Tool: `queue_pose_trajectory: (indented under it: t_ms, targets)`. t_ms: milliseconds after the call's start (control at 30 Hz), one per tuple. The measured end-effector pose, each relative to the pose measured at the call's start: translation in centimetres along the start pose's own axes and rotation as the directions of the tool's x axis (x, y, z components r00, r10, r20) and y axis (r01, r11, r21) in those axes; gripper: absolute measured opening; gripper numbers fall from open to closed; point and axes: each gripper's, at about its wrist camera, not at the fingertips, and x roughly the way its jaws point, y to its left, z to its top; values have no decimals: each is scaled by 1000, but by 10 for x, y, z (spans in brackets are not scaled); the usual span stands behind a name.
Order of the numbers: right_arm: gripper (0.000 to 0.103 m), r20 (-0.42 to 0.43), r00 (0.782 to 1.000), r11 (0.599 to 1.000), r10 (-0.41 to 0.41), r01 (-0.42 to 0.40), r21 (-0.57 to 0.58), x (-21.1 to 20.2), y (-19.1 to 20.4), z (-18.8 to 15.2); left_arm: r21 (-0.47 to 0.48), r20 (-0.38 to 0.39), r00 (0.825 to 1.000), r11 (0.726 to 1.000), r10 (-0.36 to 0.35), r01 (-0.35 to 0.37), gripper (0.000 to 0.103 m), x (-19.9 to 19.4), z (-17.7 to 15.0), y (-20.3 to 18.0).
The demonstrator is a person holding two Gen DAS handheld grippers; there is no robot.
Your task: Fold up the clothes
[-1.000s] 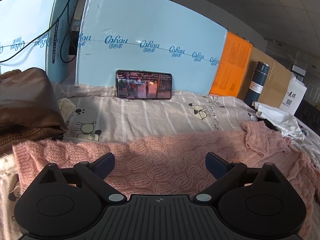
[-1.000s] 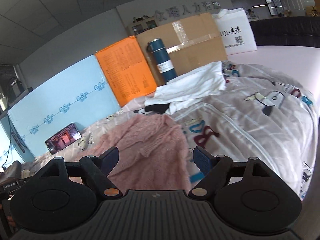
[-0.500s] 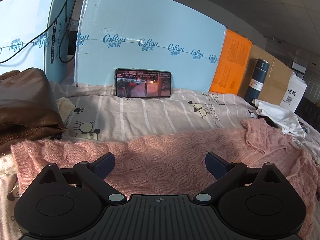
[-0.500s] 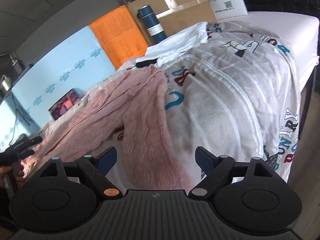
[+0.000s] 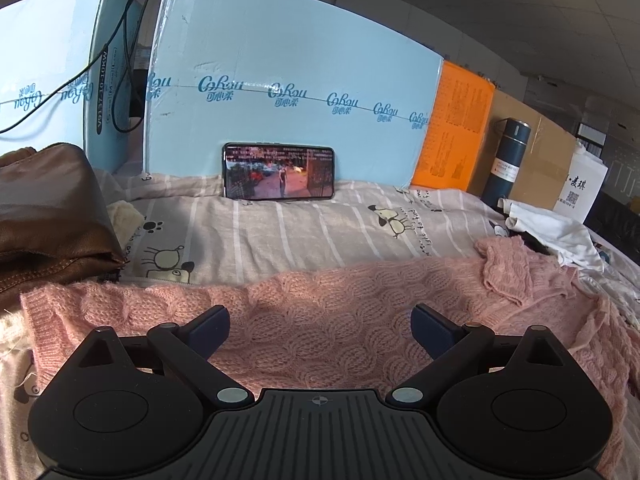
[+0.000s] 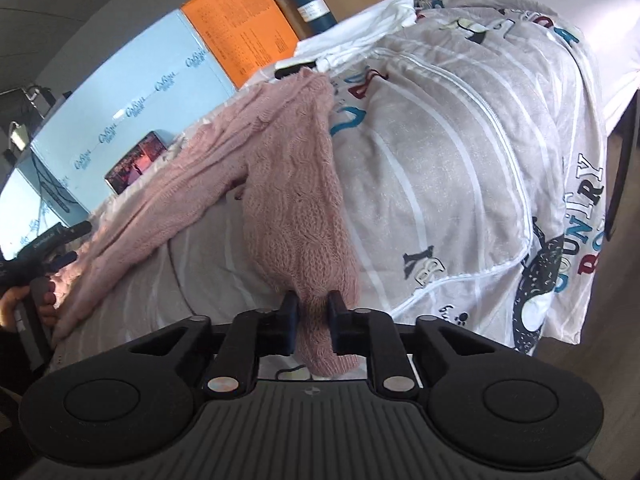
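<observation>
A pink cable-knit sweater (image 5: 320,320) lies spread across the printed bed cover (image 5: 280,236). My left gripper (image 5: 320,324) is open, its fingers wide apart just above the sweater's body. In the right wrist view the sweater (image 6: 280,184) runs from the far side toward me, one sleeve hanging down the near side. My right gripper (image 6: 313,320) is shut on the sleeve's cuff end near the bed's front edge. The left gripper (image 6: 48,240) shows small at the far left of that view.
A phone (image 5: 279,171) leans on light blue boxes (image 5: 288,92) at the back. A brown leather garment (image 5: 44,216) lies at left. White clothes (image 5: 552,232), a dark blue flask (image 5: 506,160), orange and cardboard boxes stand at right. The bed edge (image 6: 608,112) drops at right.
My right gripper moved down to the sleeve's cuff at the bed's front edge and closed on it. My left gripper stayed open, almost still above the sweater.
</observation>
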Motion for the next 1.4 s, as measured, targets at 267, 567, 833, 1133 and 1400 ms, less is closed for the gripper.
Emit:
queue_pose_trajectory:
  t_ms: [267, 567, 833, 1133, 1400]
  targets:
    - [9, 145, 942, 952, 301, -290, -95, 3, 29, 41, 8, 4, 1000, 1000, -6, 6, 99, -1, -1, -2]
    - [10, 16, 922, 900, 387, -375, -222, 77, 75, 94, 11, 5, 1000, 1000, -8, 8, 99, -1, -2, -2]
    - [53, -99, 928, 884, 360, -374, -281, 116, 104, 86, 8, 4, 1000, 1000, -17, 16, 99, -1, -1, -2]
    - [73, -144, 893, 831, 427, -450, -327, 124, 124, 86, 12, 2, 1000, 1000, -14, 14, 99, -1, -2, -2]
    - [76, -42, 921, 868, 387, -380, -319, 102, 110, 87, 7, 5, 1000, 1000, -24, 24, 99, -2, -2, -1]
